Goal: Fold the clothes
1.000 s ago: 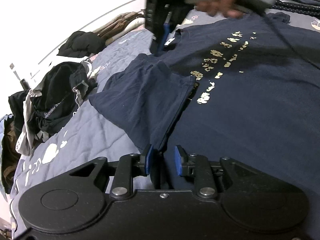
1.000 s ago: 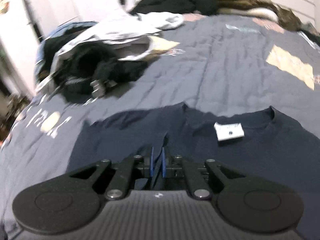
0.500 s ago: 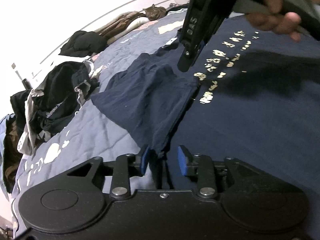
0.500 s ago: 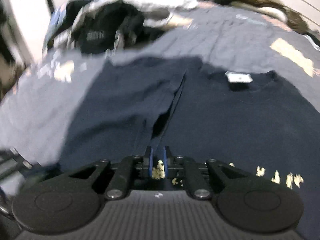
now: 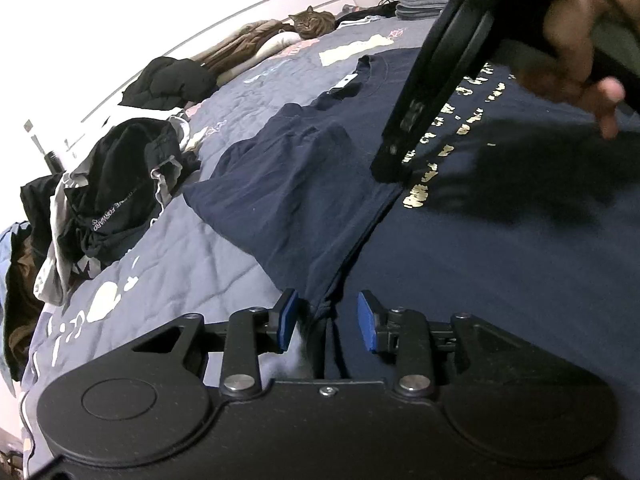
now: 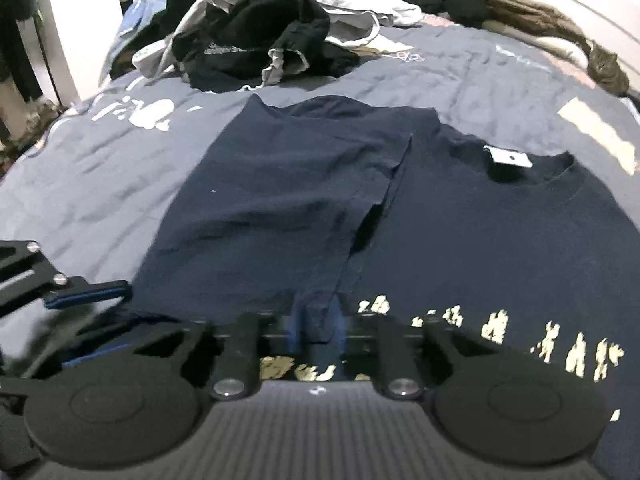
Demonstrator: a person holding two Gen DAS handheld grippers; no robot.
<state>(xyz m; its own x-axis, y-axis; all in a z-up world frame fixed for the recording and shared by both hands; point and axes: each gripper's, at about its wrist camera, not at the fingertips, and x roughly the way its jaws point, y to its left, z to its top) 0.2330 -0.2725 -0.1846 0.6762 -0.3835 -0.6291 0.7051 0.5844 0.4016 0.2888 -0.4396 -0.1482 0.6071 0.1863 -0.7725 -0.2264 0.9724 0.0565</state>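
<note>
Left gripper (image 5: 328, 322): jaws have just parted, dark navy cotton T-shirt with gold print (image 6: 500, 248) lying loose between its pads. Right gripper (image 6: 316, 326) has carried the sleeve inward, jaws pinched on the fabric edge. Sleeve fold looks nearly placed.

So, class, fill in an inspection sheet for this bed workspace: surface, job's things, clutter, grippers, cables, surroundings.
Surface: bed quilt, grey-blue, wrinkled.
Job's things: navy T-shirt, one side folded over the front.
Clutter: black and grey clothes pile; black jacket.
Grippers: left tool open, jaws just widened, fabric loose between them; right tool shut on the folded edge.
Cables: nothing seen.
Surroundings: cat by the wall; folded stack.
</note>
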